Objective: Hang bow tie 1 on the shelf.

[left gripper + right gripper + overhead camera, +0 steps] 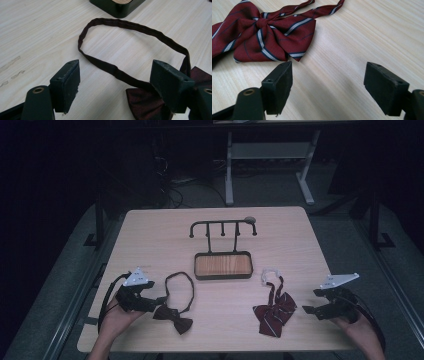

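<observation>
The left gripper [115,82] is held with fingers spread beside the dark bow tie [147,102]; the right gripper [328,87] is held spread near the striped bow tie [267,32].

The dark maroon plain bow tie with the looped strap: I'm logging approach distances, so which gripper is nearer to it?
Left. The left gripper is right beside the dark maroon plain bow tie, jaws open just over its edge. The right gripper sits across the table, by the red striped bow tie.
</observation>
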The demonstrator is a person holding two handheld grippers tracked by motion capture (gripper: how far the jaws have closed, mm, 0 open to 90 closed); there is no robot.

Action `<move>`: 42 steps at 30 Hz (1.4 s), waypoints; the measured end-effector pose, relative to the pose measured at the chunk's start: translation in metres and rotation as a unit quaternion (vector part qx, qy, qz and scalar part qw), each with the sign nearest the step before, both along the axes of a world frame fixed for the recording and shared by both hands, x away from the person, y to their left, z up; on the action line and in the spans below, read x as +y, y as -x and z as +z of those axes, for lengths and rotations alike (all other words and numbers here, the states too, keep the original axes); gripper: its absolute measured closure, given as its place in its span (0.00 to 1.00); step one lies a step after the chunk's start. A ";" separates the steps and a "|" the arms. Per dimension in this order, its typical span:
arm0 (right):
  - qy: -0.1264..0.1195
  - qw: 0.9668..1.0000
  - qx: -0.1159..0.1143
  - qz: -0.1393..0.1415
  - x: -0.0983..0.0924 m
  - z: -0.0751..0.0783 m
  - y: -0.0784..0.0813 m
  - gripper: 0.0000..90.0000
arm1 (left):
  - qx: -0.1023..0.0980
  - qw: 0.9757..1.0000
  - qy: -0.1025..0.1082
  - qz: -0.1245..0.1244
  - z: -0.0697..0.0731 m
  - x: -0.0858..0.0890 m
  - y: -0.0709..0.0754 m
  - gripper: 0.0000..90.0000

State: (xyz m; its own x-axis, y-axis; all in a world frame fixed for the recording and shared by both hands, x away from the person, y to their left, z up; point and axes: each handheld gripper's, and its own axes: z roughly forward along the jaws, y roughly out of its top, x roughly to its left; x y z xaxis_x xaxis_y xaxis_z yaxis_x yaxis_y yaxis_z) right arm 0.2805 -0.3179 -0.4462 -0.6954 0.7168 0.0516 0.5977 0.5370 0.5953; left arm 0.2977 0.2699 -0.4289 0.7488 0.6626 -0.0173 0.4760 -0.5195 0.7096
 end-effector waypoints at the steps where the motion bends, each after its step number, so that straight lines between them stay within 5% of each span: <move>1: 0.000 1.000 -0.001 0.000 0.000 0.000 0.000 0.25 | 0.002 1.000 0.000 -0.001 0.000 0.000 0.000 0.27; 24: -0.014 0.999 0.016 0.033 0.020 0.019 -0.009 0.20 | -0.002 1.000 0.003 -0.001 0.001 -0.002 0.004 0.27; 42: 0.027 0.995 0.025 0.089 0.051 0.036 -0.028 0.27 | -0.003 1.000 0.004 0.000 0.002 0.001 0.004 0.27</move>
